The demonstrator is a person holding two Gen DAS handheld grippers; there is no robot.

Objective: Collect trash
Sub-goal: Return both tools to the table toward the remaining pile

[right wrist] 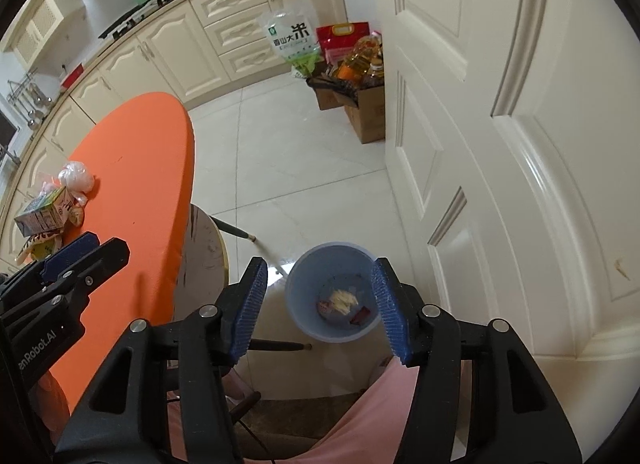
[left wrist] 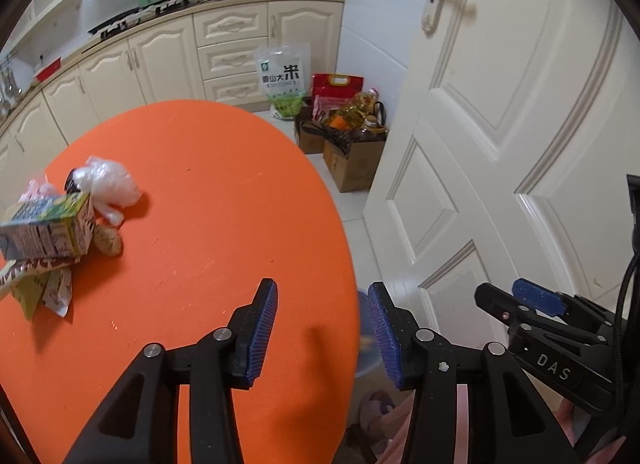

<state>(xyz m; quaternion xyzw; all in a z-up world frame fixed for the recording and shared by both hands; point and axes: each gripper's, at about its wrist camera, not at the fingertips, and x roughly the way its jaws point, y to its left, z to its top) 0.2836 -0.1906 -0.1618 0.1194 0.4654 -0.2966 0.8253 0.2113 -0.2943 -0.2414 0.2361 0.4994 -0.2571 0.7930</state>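
Left hand-held gripper (left wrist: 322, 328): jaws spread with nothing between them; it hangs over the near right edge of the orange surface (left wrist: 208, 192), tilted downward.
Right hand-held gripper (right wrist: 320, 310): jaws spread and empty; it points steeply down at the floor, just right of the left one.
Blue bin (right wrist: 298, 314): on the tiled floor directly beyond the right hand-held gripper's fingertips, framed between its two blue pads; open mouth facing up; a few scraps lie on its bottom, one pale yellow, one red.
Drink carton (left wrist: 48, 230): on the surface, well away to the far left of the left hand-held gripper; it lies on its side, long axis running left to right across the left wrist view, the right end slightly farther away.
Crumpled clear plastic bag (left wrist: 108, 184): just behind the carton's right end, touching it, farther from the hand-held gripper.
Pink plastic bag (left wrist: 38, 188): behind the carton's left part, mostly hidden by it.
Round brown scrap (left wrist: 108, 242): against the carton's near right corner; what it is cannot be told.
Torn printed wrappers (left wrist: 44, 284): under and in front of the carton, spreading towards the viewer.
Trash pile overall: all on the surface, none held.
Person: a pink-clad leg (right wrist: 360, 416) below the right hand-held gripper.
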